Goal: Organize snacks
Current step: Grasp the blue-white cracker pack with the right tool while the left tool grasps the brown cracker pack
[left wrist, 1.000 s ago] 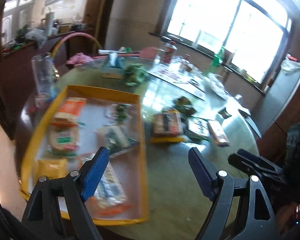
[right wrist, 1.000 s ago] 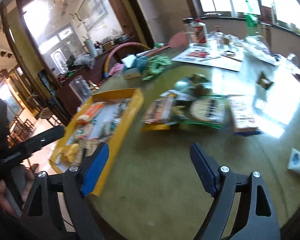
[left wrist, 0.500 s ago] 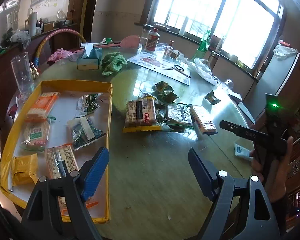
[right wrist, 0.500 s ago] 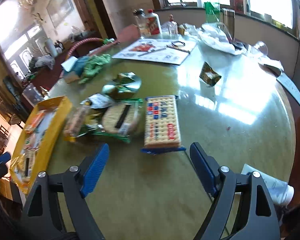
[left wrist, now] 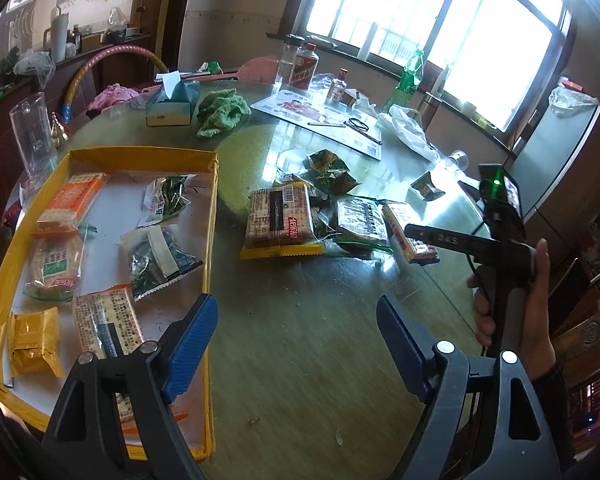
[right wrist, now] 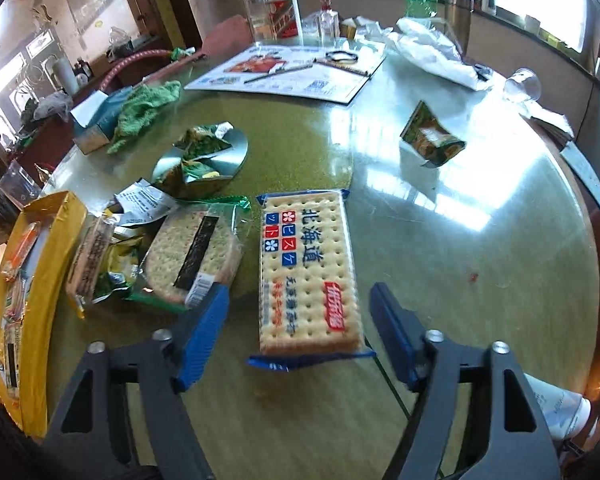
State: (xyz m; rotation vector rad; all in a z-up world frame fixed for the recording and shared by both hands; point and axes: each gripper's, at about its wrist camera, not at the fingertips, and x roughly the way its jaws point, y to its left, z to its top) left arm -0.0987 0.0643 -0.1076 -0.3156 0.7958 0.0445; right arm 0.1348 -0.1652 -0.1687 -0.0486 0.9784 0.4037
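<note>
White tube partly behind tool, cut off at edge

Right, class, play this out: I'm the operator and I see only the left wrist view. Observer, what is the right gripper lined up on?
Observer: The right gripper points down at the blue-ended cracker packet. The packet lies lengthwise between its closing jaws, and the pads are not on it.
Operator: Is the surface to the right of that packet clean?
Observer: A small red speck sits on the table there.
Operator: Anything near the table edge behind the hand?
Observer: A white tube lies there, at the lower right of the right wrist view.
</note>
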